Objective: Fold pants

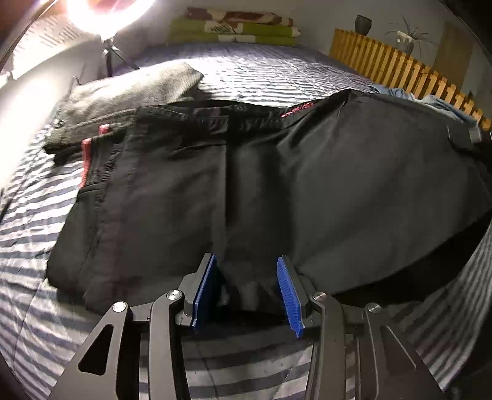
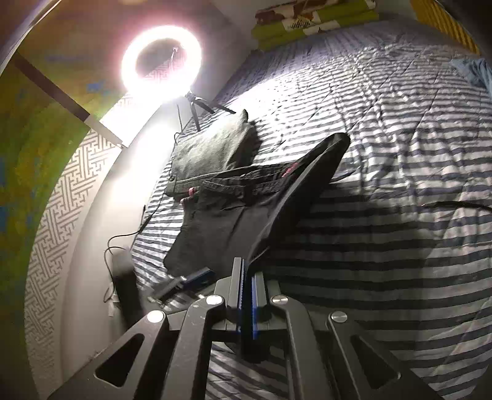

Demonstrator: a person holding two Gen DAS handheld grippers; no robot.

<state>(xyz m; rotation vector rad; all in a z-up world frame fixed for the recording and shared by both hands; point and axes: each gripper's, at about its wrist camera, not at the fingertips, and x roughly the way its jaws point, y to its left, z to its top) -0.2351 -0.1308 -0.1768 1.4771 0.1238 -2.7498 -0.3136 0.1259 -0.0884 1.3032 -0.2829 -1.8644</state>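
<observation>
**Black pants held up at one edge on a striped bed**

A glowing ring light on a small tripod (image 2: 162,58) stands at the far left edge of the bed with the blue-and-white striped quilt (image 2: 399,129); just beside it lies a folded grey knitted garment (image 1: 129,92). Partly overlapping that garment, the black fabric pants with red trim (image 1: 276,184) are spread across the quilt. Red lettering on the waistband cannot be read for certain.

The left gripper with blue ribbed pads (image 1: 246,286) stands at the near edge of the pants, its jaws about half apart with a bunch of black cloth between them; the pads do not visibly press on it. The right gripper with blue pads (image 2: 248,295) has its jaws closed tight on a hem of the pants, lifting that edge off the quilt.

Only the left wrist view shows the yellow wooden slatted rail (image 1: 399,64) and the dark vase (image 1: 363,24). Only the right wrist view shows the patterned wallpaper (image 2: 61,215) and the black cable (image 2: 123,243).
</observation>
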